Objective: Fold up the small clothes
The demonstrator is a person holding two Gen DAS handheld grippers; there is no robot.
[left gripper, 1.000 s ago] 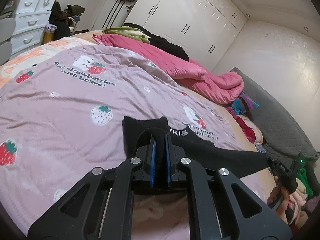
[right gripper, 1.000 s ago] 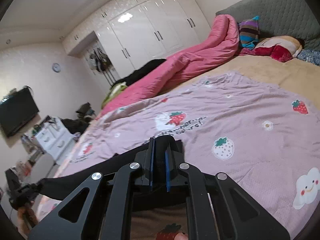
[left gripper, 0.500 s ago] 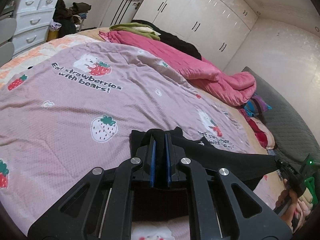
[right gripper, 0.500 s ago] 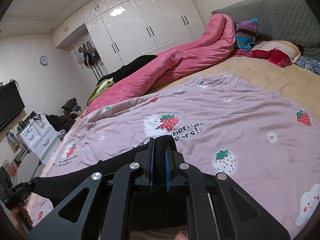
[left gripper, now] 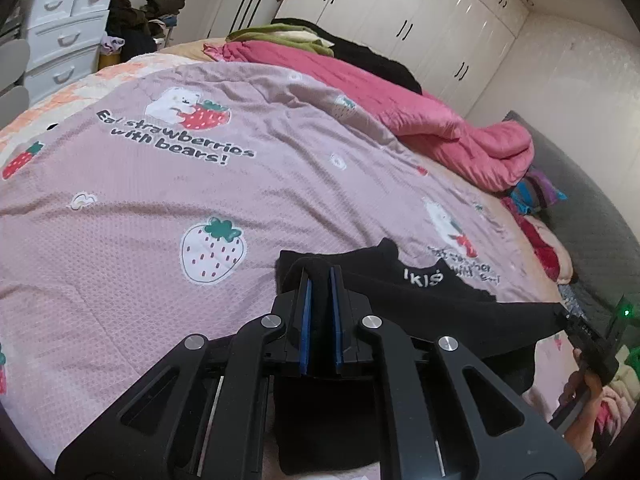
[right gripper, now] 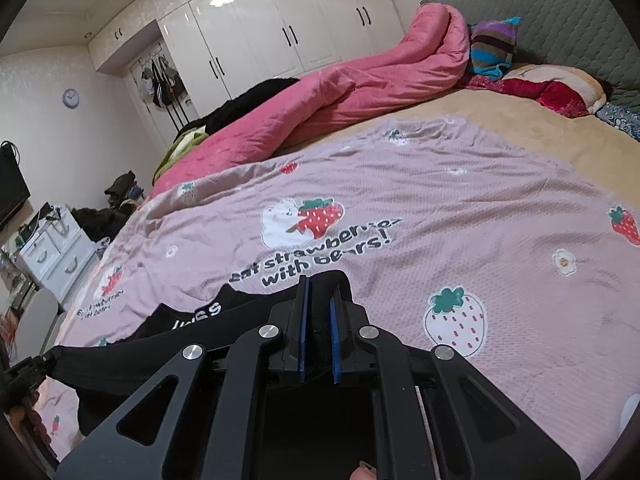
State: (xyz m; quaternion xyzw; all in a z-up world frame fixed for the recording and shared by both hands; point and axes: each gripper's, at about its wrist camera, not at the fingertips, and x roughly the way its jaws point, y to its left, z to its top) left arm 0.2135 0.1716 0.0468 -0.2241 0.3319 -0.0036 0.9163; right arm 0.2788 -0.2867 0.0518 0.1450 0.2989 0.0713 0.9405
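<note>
- left claw (left gripper: 320, 276) is clamped down on one corner of the black garment (left gripper: 432, 300), you can see the dark cloth bunched up between the blue pads (left gripper: 306, 320)
- right claw (right gripper: 318, 284) is doing the same thing on the other end, closed tight on black fabric
- so the garment is stretched out between the two claws, hanging low over the front part of the bed, and its far edge with the white lettering (left gripper: 423, 279) looks like it's lying on the pink strawberry blanket (left gripper: 160, 208)
- from the left wrist view you can spot the other claw off at the right edge with a little green light (left gripper: 626, 312) and a hand wrapped around its handle
- blanket has bears, strawberries and text printed on it
- behind it there's a rolled pink quilt (right gripper: 340, 96) running along the far side of the bed, with a striped pillow (right gripper: 490, 46) by the grey headboard (right gripper: 560, 12)
- white wardrobe (right gripper: 280, 28) on the back wall, white drawers (left gripper: 64, 36) off to the side
</note>
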